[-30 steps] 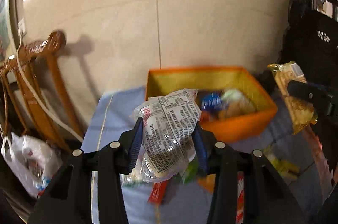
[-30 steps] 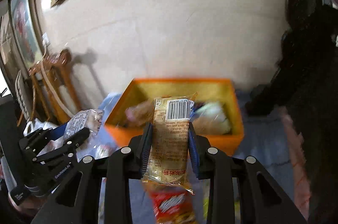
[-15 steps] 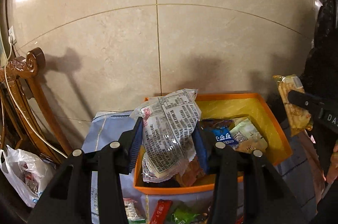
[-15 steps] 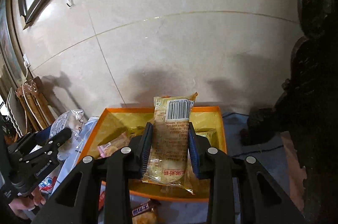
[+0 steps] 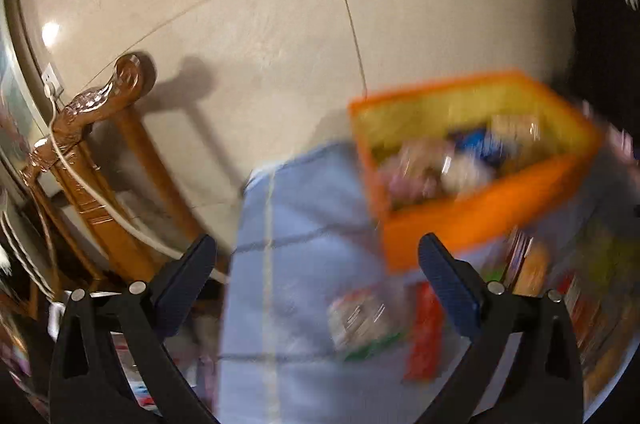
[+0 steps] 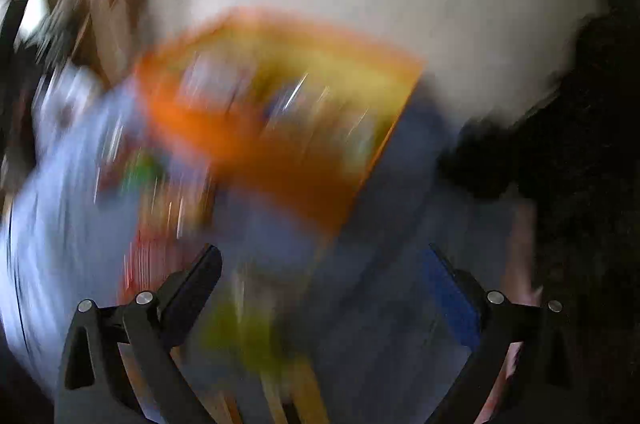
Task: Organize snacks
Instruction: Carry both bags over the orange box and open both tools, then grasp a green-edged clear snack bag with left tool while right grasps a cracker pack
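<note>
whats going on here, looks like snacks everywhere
A person is sorting snack packets into an orange bin with a hand-held tool in each hand. Right now the left tool and the right tool both stand open with nothing between their jaws. The bin already holds several packets, and more packets lie on the blue cloth in front of it. Both views are blurred by motion.

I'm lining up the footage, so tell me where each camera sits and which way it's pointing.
Left wrist: on the left gripper, looking along its open fingers at the orange bin, blue cloth and wooden chair.
Right wrist: on the right gripper, fingers open, facing the bin; heavily blurred.
Shared: bin, cloth, loose snacks and wall.
</note>
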Motion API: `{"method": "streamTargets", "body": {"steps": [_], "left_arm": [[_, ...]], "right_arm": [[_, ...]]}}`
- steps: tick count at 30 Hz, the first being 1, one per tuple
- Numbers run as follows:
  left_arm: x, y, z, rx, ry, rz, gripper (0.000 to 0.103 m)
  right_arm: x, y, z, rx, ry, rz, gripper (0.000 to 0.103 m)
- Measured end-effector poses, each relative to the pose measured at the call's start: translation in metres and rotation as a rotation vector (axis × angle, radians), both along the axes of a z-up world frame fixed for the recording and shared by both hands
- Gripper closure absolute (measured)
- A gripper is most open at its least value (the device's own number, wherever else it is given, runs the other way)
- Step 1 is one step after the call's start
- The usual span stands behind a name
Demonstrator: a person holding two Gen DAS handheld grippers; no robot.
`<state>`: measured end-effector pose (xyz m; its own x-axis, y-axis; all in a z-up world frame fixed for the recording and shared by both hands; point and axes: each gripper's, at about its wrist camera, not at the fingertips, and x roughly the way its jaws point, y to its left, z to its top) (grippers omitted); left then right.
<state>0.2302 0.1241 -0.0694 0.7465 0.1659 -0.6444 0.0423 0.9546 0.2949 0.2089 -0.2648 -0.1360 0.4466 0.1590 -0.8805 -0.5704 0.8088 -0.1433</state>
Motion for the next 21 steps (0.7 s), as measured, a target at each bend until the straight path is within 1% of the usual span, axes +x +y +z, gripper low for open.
{"method": "streamTargets", "body": {"steps": [2, 3, 4, 6, 7, 9, 11, 13, 16, 19, 21], "left_arm": [[-0.015, 0.01, -0.008, 0.007, 0.023, -0.004, 0.004], [-0.024, 0.019, -0.013, -0.008, 0.036, -0.007, 0.004], [-0.027, 0.024, -0.016, -0.019, 0.044, -0.006, 0.004], [-0.035, 0.033, -0.026, -0.042, 0.06, -0.012, 0.004], [-0.04, 0.035, -0.031, -0.046, 0.06, -0.042, 0.004], [-0.042, 0.032, -0.038, -0.018, 0.052, -0.077, 0.004], [-0.037, 0.027, -0.051, 0.006, 0.069, -0.118, 0.004], [-0.029, 0.021, -0.063, -0.015, 0.087, -0.162, 0.004], [-0.011, 0.01, -0.084, -0.061, 0.101, -0.215, 0.004], [0.016, 0.003, -0.11, -0.106, 0.127, -0.199, 0.004], [0.036, 0.001, -0.129, -0.158, 0.171, -0.173, 0.004]], "right_arm": [[-0.011, -0.005, -0.027, -0.043, 0.082, 0.046, 0.004], [-0.015, -0.007, -0.042, -0.075, 0.083, 0.05, 0.004], [-0.016, -0.009, -0.052, -0.087, 0.101, 0.049, 0.004], [-0.018, -0.016, -0.073, -0.124, 0.156, 0.029, 0.004], [-0.019, -0.018, -0.079, -0.131, 0.167, 0.025, 0.004], [-0.024, -0.024, -0.078, -0.086, 0.115, 0.021, 0.003], [-0.026, -0.029, -0.08, -0.062, 0.106, 0.006, 0.003], [-0.029, -0.034, -0.083, -0.029, 0.111, -0.046, 0.003], [-0.038, -0.037, -0.084, -0.017, 0.076, -0.112, 0.004], [-0.047, -0.04, -0.086, 0.003, 0.047, -0.167, 0.005], [-0.055, -0.045, -0.088, 0.027, 0.041, -0.204, 0.005]]}}
